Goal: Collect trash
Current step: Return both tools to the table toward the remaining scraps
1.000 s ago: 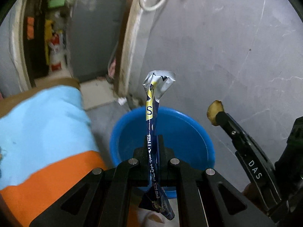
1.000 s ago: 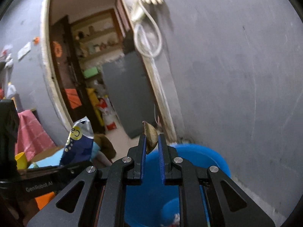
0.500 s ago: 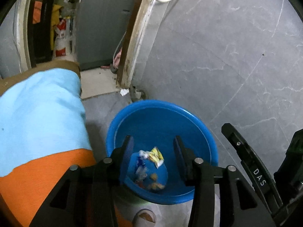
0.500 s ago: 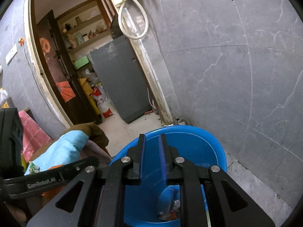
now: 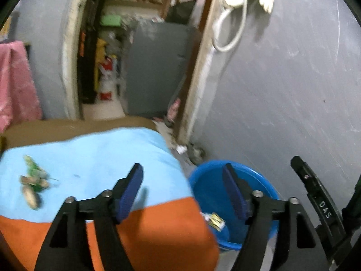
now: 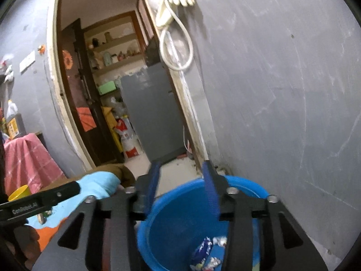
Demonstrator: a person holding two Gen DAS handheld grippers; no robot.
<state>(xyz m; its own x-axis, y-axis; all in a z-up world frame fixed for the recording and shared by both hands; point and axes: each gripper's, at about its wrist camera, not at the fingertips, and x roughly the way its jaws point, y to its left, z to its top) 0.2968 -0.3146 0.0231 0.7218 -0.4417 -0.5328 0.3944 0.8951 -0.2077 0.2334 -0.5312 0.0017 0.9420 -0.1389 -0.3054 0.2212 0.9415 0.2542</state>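
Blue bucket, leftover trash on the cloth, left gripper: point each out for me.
Blue bucket (image 6: 259, 188), right wrist view, far rim.
Leftover trash (image 5: 33, 180), left wrist view, middle of the greenish-brown pile.
Left gripper (image 5: 183, 176), left wrist view, midway between its open, empty fingertips.

blue tub (image 6: 246, 189): smooth, glossy plastic
wrappers (image 6: 204, 251): shiny, crinkled foil or plastic film
cloth cover (image 5: 90, 158): soft, matt fabric, light blue and orange
wall (image 6: 282, 90): grey, matt, scuffed with pale streaks
left hand-held gripper (image 5: 182, 189): matt black plastic, blue pads, metal screw heads
hose (image 6: 178, 45): smooth off-white plastic
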